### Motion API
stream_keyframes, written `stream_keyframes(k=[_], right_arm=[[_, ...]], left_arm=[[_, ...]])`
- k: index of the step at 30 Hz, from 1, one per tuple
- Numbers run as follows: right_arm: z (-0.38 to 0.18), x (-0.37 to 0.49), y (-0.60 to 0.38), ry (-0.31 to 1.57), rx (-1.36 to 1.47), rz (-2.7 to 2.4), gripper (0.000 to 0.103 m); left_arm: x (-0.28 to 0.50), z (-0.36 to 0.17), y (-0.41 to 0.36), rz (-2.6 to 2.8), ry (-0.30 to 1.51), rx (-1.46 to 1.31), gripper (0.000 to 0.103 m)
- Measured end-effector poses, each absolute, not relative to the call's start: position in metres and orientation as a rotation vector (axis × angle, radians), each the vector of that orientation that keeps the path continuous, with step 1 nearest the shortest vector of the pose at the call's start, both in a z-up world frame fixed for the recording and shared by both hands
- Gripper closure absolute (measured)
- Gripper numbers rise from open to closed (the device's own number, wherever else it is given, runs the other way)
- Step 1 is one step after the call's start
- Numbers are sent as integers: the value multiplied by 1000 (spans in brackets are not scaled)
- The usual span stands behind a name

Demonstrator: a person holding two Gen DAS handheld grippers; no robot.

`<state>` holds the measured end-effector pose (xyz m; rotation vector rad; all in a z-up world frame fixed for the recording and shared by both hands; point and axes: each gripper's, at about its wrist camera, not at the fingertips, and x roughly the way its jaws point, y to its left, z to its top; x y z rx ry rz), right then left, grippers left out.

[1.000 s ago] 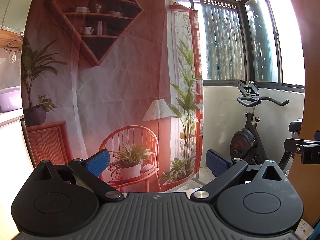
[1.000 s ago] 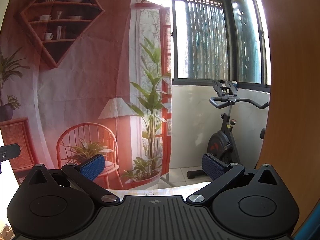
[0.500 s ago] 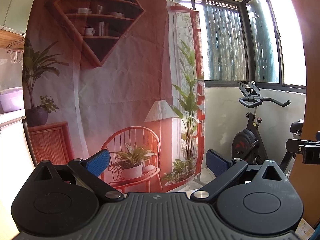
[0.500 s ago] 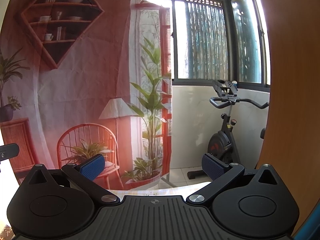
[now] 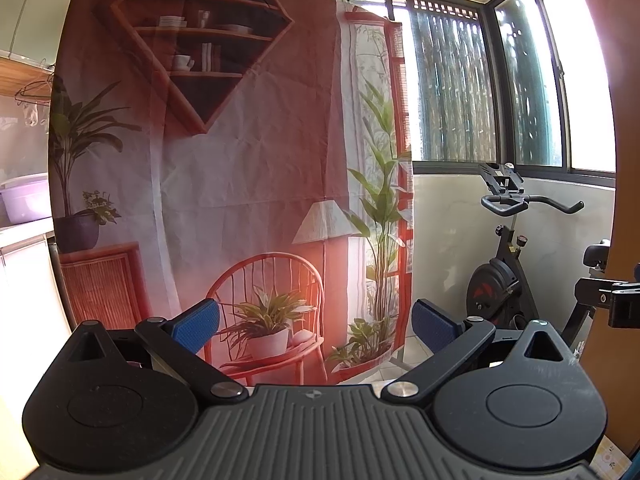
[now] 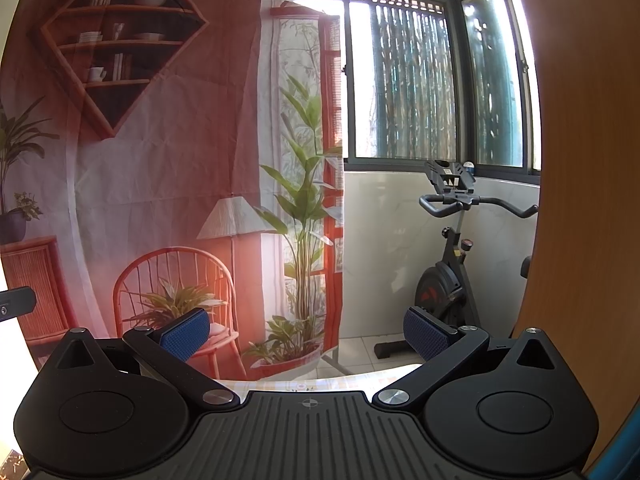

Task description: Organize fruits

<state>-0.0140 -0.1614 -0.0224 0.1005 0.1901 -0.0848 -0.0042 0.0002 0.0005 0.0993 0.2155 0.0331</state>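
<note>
No fruit shows in either view. My left gripper (image 5: 315, 326) is open and empty, its blue pads wide apart, held level and pointing at a hanging printed backdrop (image 5: 224, 184). My right gripper (image 6: 307, 332) is open and empty too, pointing at the same backdrop (image 6: 160, 168). Part of the right gripper shows at the right edge of the left wrist view (image 5: 612, 300). Part of the left gripper shows at the left edge of the right wrist view (image 6: 14, 304).
An exercise bike (image 5: 504, 272) stands by the window (image 5: 452, 92) to the right; it also shows in the right wrist view (image 6: 452, 264). A wooden panel (image 6: 588, 200) fills the far right. A strip of patterned tablecloth (image 6: 320, 384) shows just below the right gripper. A counter with a purple basin (image 5: 24, 200) is at the left.
The left view has drifted slightly, so the backdrop and bike sit a little to the right. The right view is nearly unchanged. Both grippers stay open.
</note>
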Motion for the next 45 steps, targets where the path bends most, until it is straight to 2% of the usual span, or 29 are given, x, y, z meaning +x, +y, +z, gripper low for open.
stream_keyframes(k=[26,36,45], right_arm=[[-31,-6,-163,154,106,-30,0],[-60,18,-175,203,152,3,0],[-120,59,-185,300,220,25,0]], left_arm=[[4,-11,30,84,245,42,0],[32,-57,67,54,307,-49,0],[77,-108,80,53,426,-73,0]])
